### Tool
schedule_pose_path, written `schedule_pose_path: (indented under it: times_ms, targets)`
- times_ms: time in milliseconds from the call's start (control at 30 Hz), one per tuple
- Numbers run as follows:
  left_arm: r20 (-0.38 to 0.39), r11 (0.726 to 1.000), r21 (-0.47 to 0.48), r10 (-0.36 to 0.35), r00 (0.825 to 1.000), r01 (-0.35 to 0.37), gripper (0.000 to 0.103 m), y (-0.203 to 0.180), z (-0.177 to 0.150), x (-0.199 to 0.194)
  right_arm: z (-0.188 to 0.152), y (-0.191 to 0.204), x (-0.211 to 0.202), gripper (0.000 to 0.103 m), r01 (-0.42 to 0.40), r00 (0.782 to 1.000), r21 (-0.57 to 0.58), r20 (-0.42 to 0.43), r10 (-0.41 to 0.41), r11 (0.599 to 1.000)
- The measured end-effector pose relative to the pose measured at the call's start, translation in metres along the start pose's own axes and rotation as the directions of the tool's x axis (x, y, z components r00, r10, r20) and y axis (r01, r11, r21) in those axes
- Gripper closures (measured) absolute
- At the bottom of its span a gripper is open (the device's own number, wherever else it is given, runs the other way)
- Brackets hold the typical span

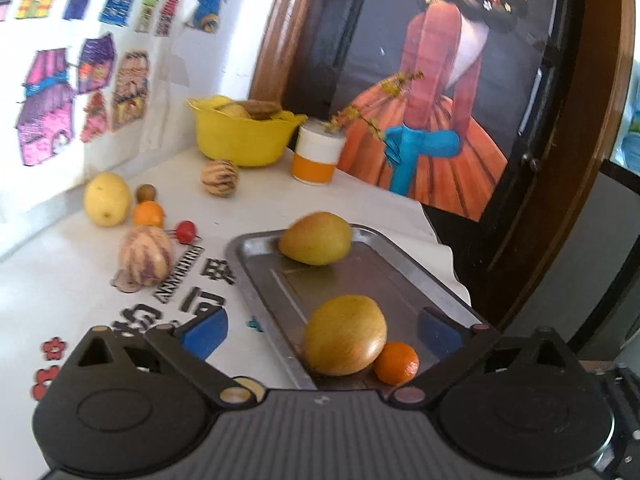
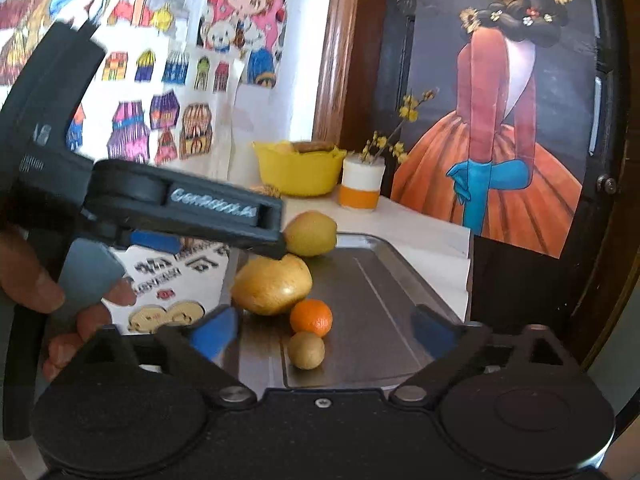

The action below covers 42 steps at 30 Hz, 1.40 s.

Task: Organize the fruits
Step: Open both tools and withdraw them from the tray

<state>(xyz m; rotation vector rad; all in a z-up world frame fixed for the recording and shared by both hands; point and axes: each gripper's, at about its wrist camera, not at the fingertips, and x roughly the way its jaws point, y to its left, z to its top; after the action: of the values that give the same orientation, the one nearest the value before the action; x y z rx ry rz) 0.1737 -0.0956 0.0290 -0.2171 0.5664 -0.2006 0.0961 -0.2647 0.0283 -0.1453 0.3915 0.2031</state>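
1. On the rectangular steel tray [image 2: 400, 280] lie a large yellow-brown mango [image 2: 272, 286], a small orange tangerine [image 2: 311, 317], a small round brown fruit [image 2: 306, 350] and, at the far end, a second yellow mango [image 1: 315, 238].
2. The left gripper [image 1: 318, 334] stands wide open around the near mango (pads clear of it), holding nothing.
3. The right gripper [image 2: 324, 332] is equally wide open and empty.
4. On the white printed tablecloth [image 1: 72, 280], left of the tray, sit two striped melons, a lemon and smaller fruits.
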Motion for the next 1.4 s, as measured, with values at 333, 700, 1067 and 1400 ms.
schedule_pose_path:
  times_ms: [333, 700, 1067, 1400]
  targets:
    - [0.034, 0.998, -0.047, 0.048, 0.998, -0.046, 0.001, 0.032, -0.015, -0.042, -0.002, 0.011, -0.023, 0.001, -0.011, 1.000, 0.013, -0.016, 0.012, 1.000]
    - [0.013, 0.983, -0.109, 0.153, 0.988, -0.151, 0.001, 0.087, -0.032, -0.066, -0.009, 0.049, -0.021, 0.001, -0.090, 0.988, -0.006, -0.129, 0.088, 0.996]
    - [0.006, 0.966, -0.139, 0.223, 0.975, -0.220, 0.000, 0.142, -0.034, -0.083, 0.000, 0.097, -0.007, 0.001, -0.200, 0.960, -0.059, -0.211, 0.184, 0.978]
    - [-0.022, 0.959, -0.095, 0.268, 0.963, -0.269, 0.000, 0.171, -0.007, -0.064, 0.026, 0.129, 0.023, 0.001, -0.284, 0.947, -0.155, -0.197, 0.252, 0.946]
